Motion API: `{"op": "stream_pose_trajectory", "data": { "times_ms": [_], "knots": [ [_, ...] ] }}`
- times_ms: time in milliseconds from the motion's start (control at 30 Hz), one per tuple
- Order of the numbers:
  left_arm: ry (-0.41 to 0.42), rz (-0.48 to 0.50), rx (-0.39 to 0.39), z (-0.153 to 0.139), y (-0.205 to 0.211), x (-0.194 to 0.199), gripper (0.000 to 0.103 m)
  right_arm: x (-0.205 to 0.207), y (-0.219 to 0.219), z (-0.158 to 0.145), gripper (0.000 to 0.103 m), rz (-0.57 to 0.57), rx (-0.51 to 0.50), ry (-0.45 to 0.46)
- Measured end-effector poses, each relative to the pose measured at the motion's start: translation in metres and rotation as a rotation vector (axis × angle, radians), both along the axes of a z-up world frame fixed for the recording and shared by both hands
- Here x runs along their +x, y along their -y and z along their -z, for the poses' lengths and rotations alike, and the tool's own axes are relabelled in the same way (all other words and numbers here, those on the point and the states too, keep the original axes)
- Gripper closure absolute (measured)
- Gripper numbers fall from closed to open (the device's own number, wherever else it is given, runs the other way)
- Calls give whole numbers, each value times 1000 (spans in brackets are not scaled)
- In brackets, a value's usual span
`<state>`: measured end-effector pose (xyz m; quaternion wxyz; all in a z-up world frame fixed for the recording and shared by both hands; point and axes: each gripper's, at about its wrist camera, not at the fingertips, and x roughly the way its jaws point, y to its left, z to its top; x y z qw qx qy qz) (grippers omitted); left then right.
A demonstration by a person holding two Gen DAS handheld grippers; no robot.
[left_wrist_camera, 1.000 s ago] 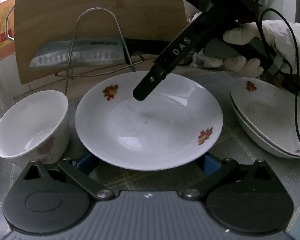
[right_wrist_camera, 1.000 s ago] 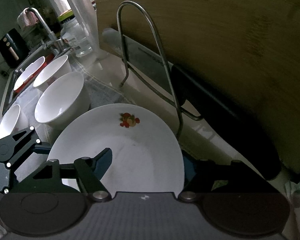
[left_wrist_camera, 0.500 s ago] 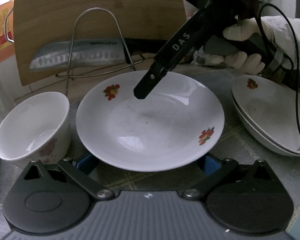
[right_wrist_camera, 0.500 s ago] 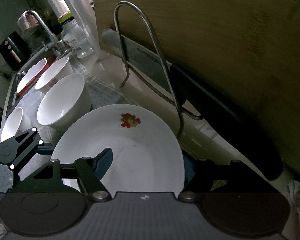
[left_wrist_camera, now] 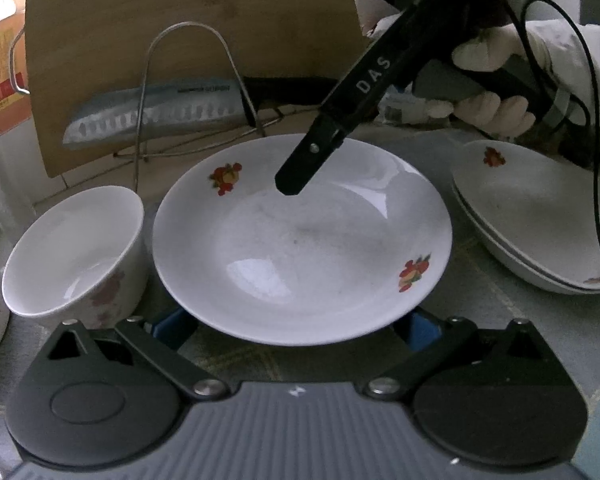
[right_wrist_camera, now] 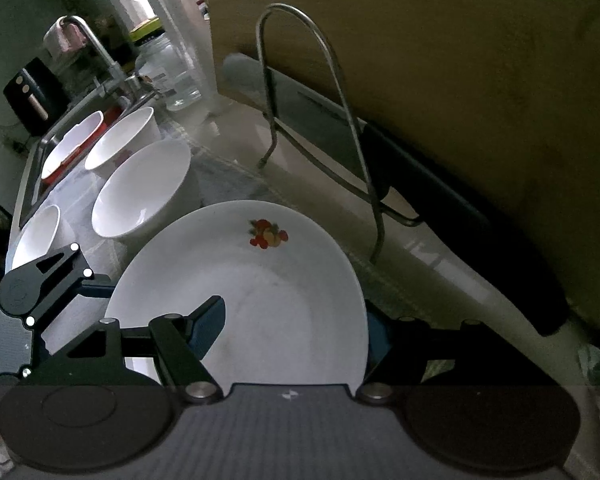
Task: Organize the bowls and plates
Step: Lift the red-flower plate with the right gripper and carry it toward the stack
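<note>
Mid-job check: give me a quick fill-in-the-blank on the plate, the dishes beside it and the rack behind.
The plate between the hand-held grippers carries printed ____ motifs.
On the plate's left side in the left wrist view stands a white ____.
The two plates on the right of that view are ____ one on the other.
A ____ lies through the wire rack before the cutting board.

Missing words: fruit; bowl; stacked; knife

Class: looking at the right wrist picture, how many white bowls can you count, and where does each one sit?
4. One bowl beside the plate, one behind it, one at the sink's edge, one nearest, partly hidden by the left hand-held gripper. Others may be hidden.
</note>
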<state>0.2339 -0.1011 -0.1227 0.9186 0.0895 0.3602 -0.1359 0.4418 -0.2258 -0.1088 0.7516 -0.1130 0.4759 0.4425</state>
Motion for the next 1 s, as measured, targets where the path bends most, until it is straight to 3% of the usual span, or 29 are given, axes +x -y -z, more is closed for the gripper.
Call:
{"op": "stream_pose_trajectory", "data": {
  "times_ms": [1000],
  "knots": [
    [7, 82, -8, -34, 8, -52, 1, -65, 20, -34, 26, 61, 29, 28]
  ]
}}
